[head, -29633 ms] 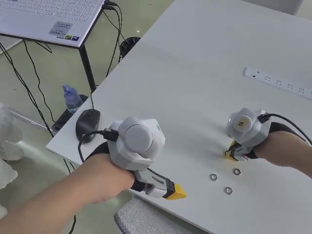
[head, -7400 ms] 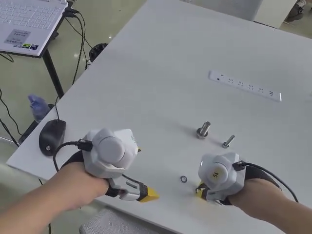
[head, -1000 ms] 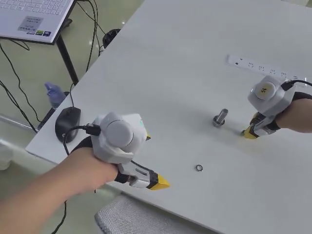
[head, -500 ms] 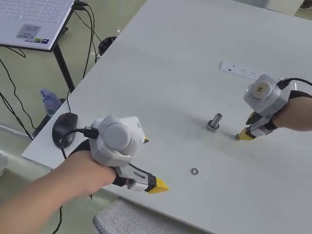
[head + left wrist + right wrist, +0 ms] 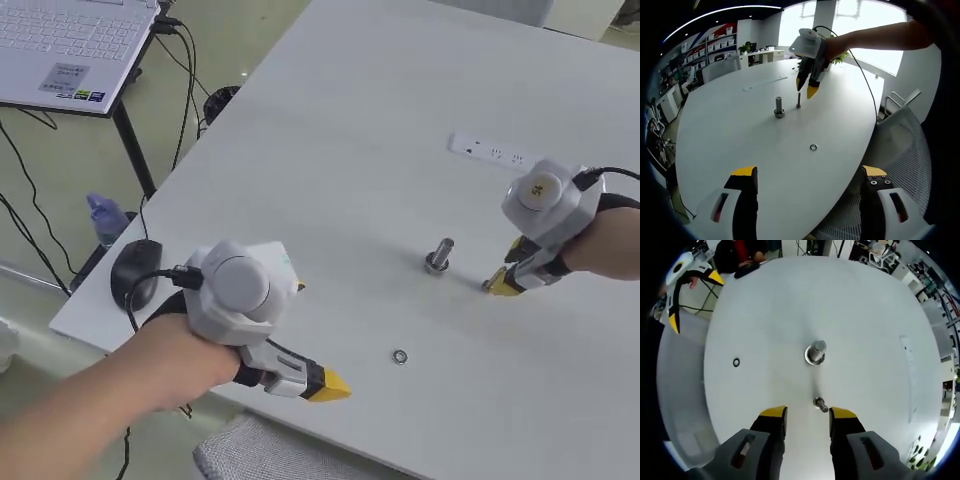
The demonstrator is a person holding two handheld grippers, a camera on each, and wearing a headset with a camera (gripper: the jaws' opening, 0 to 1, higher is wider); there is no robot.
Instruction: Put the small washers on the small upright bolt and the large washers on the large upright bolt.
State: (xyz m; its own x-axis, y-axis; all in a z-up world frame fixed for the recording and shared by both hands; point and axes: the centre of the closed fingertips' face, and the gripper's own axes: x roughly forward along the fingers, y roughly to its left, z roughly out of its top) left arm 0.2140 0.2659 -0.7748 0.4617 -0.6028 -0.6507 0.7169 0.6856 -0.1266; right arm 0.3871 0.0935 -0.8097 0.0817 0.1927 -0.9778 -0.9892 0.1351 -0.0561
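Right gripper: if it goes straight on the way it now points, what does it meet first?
Probably the small bolt, just ahead between the right gripper's open tongs; the large bolt stands farther on.

Left hand-held gripper (image 5: 328, 384) jaws wide, right hand-held gripper (image 5: 503, 284) jaws parted

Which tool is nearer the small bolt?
Right. The right tool is at the small bolt, jaws just short of it; the left tool is far off, past the washer.

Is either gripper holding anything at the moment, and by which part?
Nothing is held: both the left gripper and right gripper are open, the small bolt standing ungripped.
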